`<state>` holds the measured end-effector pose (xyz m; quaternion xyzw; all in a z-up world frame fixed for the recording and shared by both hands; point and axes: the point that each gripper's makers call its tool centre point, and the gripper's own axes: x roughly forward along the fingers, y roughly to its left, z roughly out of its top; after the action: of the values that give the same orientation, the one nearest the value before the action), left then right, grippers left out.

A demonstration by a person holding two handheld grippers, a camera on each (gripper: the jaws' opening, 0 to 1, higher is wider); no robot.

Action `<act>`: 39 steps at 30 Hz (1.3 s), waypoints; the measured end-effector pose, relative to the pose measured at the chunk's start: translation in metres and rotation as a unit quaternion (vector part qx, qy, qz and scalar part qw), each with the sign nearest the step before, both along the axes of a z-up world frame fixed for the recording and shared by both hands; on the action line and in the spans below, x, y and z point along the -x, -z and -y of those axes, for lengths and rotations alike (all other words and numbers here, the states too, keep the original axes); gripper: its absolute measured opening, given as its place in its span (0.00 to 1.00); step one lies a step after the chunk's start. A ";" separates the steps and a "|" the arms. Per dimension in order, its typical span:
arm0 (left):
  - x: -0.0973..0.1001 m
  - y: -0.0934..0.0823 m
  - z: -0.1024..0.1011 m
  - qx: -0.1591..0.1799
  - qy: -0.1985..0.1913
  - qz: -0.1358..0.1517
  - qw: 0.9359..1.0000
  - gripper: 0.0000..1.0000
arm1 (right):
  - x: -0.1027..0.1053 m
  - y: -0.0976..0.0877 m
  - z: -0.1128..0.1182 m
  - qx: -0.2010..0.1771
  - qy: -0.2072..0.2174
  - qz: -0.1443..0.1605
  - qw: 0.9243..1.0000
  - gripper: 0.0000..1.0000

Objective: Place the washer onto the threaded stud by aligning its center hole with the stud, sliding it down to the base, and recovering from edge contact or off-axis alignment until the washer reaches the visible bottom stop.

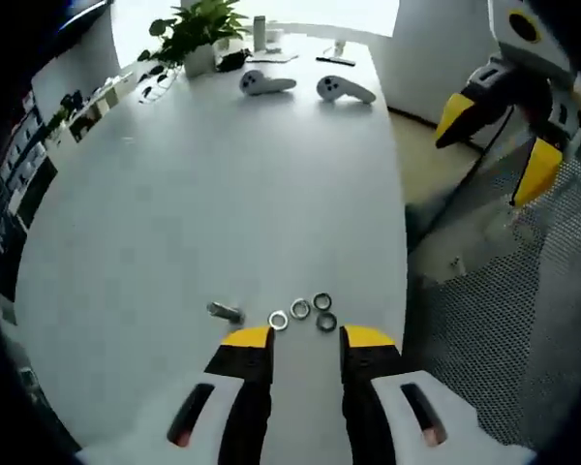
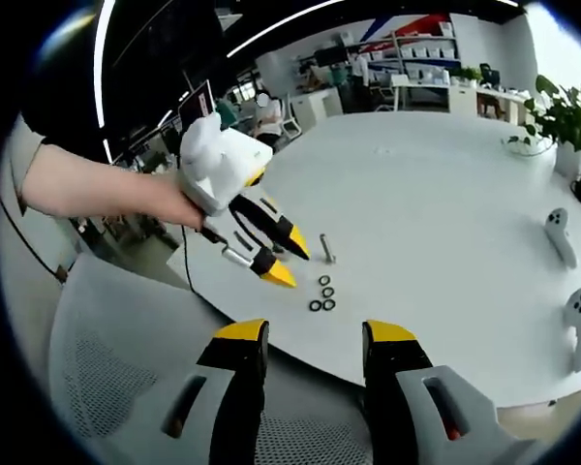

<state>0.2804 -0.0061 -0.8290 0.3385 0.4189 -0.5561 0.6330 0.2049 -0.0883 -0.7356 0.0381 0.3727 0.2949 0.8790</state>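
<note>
Four washers (image 1: 302,314) lie in a loose cluster near the table (image 1: 203,184) edge, the stud (image 1: 225,312) on its side just beside them. Your left gripper (image 1: 305,337) hovers close, jaws wide and empty. Your right gripper (image 2: 305,331) hangs off the table, also wide. Two controllers (image 1: 305,85) and a plant (image 1: 196,29) sit well apart.

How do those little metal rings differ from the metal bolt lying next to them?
The washers are flat rings with open centers; the threaded stud is a solid rod. There are four washers but a single stud. The washers cluster together, while the stud lies apart, on its side. Both are small, silvery, and rest on the white table, untouched.
</note>
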 end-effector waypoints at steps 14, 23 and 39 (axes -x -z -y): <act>-0.015 0.026 0.003 -0.070 0.165 0.014 0.984 0.20 | -0.001 -0.003 0.000 -0.006 0.008 0.005 1.000 0.41; -0.011 0.032 0.014 -0.088 0.263 0.038 0.960 0.17 | -0.002 -0.004 0.002 -0.009 0.014 0.008 1.000 0.41; -0.008 0.017 0.001 -0.068 0.310 0.098 0.943 0.15 | -0.005 -0.008 0.003 -0.020 0.023 0.016 0.999 0.41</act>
<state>0.2880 -0.0074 -0.8465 0.5461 0.2661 -0.6593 0.4430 0.2099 -0.0914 -0.7274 0.0597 0.3519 0.2823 0.8905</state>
